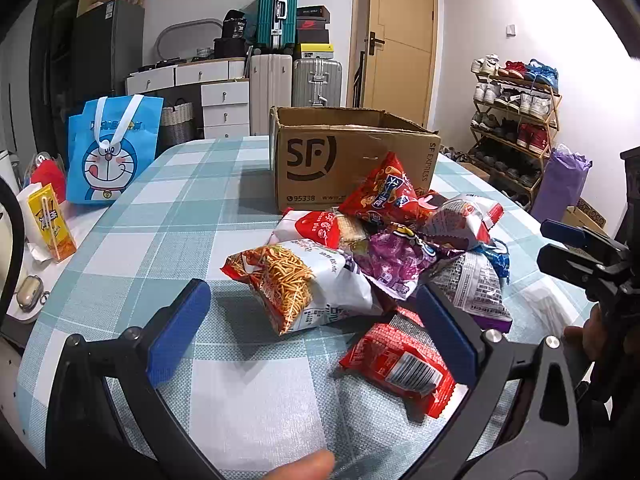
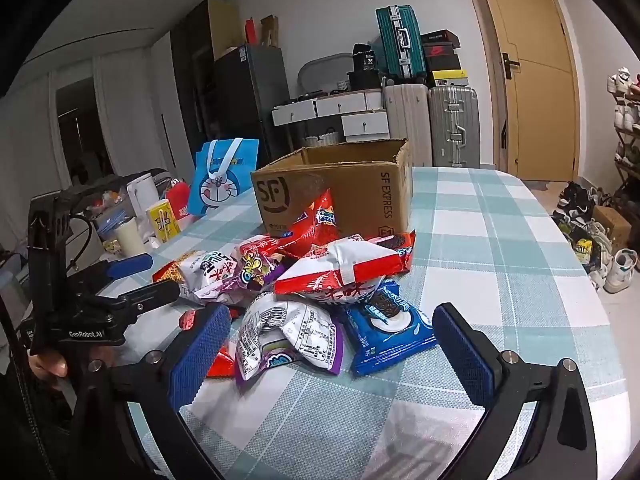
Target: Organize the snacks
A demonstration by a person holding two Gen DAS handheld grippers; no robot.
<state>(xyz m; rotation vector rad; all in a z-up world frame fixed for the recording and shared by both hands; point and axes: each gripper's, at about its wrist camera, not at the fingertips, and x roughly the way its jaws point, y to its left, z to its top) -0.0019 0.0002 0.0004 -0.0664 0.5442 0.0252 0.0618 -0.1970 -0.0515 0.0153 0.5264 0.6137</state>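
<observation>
A heap of snack packets lies on the checked tablecloth (image 1: 168, 216) in front of an open cardboard box (image 1: 352, 160) (image 2: 340, 196). My left gripper (image 1: 312, 292) is open and empty, its blue pads either side of a noodle-snack bag (image 1: 296, 284) and a red packet (image 1: 400, 364) without touching them. My right gripper (image 2: 331, 312) is also open and empty, low over a white-and-purple packet (image 2: 288, 332) and a blue cookie packet (image 2: 388, 328). Each gripper shows at the edge of the other's view: the right gripper (image 1: 550, 240) and the left gripper (image 2: 152, 276).
A blue cartoon tote bag (image 1: 112, 152) and a yellow drink carton (image 1: 50, 224) stand at the table's left end among small clutter. Suitcases (image 1: 316, 80), drawers and a door are behind the table. A shoe rack (image 1: 516, 120) is on the right.
</observation>
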